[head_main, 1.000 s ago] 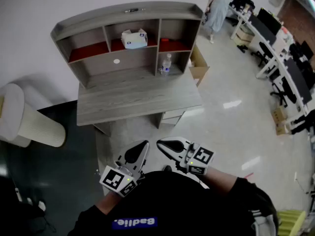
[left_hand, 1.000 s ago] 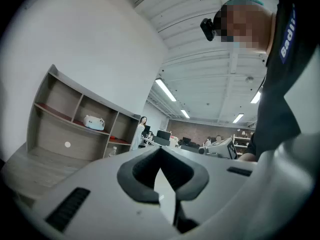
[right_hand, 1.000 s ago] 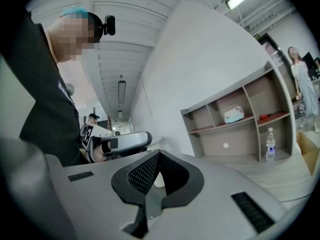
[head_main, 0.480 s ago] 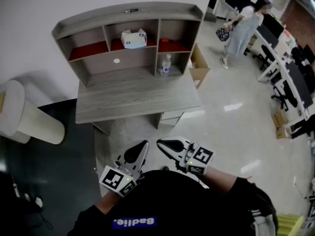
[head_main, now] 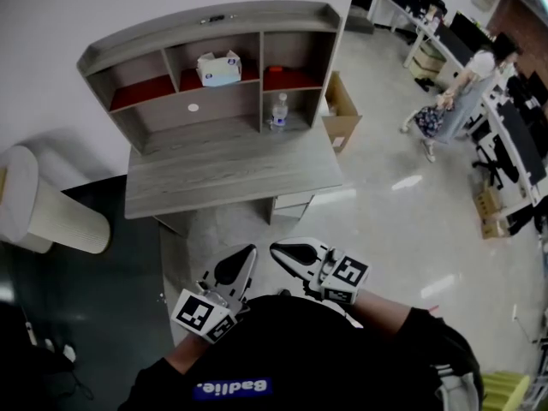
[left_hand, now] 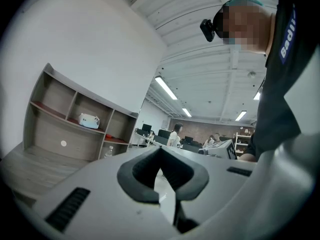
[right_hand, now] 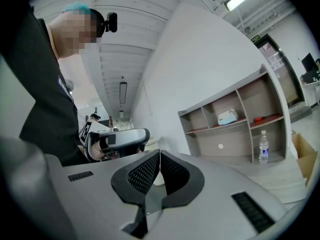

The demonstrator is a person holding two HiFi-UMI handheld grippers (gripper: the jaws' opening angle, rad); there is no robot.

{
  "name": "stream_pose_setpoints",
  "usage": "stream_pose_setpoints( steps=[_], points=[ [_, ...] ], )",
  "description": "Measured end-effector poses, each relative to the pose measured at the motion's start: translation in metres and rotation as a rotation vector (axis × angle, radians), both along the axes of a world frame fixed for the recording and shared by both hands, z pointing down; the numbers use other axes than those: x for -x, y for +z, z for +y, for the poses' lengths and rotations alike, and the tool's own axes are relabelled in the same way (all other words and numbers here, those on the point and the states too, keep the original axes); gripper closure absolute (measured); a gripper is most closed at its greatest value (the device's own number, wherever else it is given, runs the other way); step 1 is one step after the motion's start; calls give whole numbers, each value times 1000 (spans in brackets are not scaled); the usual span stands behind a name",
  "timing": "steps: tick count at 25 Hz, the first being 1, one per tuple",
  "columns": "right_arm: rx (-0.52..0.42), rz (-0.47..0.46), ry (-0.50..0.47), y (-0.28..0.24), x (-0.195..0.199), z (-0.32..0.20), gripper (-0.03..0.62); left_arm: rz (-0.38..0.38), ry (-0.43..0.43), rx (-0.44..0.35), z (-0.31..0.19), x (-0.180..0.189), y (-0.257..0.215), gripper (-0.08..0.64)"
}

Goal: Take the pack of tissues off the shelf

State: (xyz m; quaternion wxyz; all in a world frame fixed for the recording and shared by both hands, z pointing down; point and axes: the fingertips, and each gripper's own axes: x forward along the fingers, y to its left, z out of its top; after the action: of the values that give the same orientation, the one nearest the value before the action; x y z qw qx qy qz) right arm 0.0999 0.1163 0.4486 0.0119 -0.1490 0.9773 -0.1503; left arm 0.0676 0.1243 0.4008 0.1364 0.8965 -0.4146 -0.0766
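Standing back from the desk, well apart from it, with floor between. Its shelf unit sits at the rear against the wall, open compartments facing the person, so everything in it can be reached from the front.

Pale ribbed cylinder lies off the desk's left corner, out of the likely path. Cardboard box stands on the floor just beside the desk's right end.

Left gripper and right gripper are held low and close to the body, tips angled toward each other. Each gripper's own view shows its jaws together with nothing between them. Judgement: a carrying posture for walking up, not a reach. Either gripper would have to part its jaws before taking anything.

Pack of tissues: upper middle compartment, resting on the red-lined shelf board, apart from the side walls as far as can be told. Untouched; task not yet begun in earnest.

Water bottle: upright in the lower right compartment, below and right of the tissues, apparently clear of a straight reach.
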Motion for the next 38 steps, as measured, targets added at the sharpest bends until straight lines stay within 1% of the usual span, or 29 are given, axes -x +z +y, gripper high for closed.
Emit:
stream_pose_setpoints(
  steps=[9,16,20,27,31,38],
  points=[
    [-3,0,-1,9,-31,-13,561,-1,-30,25,-8,-27,12,562],
    [14,12,19,19,-34,-34,561,-2,-27,35,-23,-26,20,563],
    [6,12,57,17,-25,-57,561,3,-13,29,-43,-14,20,562],
    [-11,26,99,10,3,-99,561,14,26,13,-87,17,13,563],
    [-40,41,119,7,24,-123,561,27,34,12,-112,40,14,563],
    [-131,109,161,-2,54,-159,561,32,58,8,-150,71,11,562]
  ],
)
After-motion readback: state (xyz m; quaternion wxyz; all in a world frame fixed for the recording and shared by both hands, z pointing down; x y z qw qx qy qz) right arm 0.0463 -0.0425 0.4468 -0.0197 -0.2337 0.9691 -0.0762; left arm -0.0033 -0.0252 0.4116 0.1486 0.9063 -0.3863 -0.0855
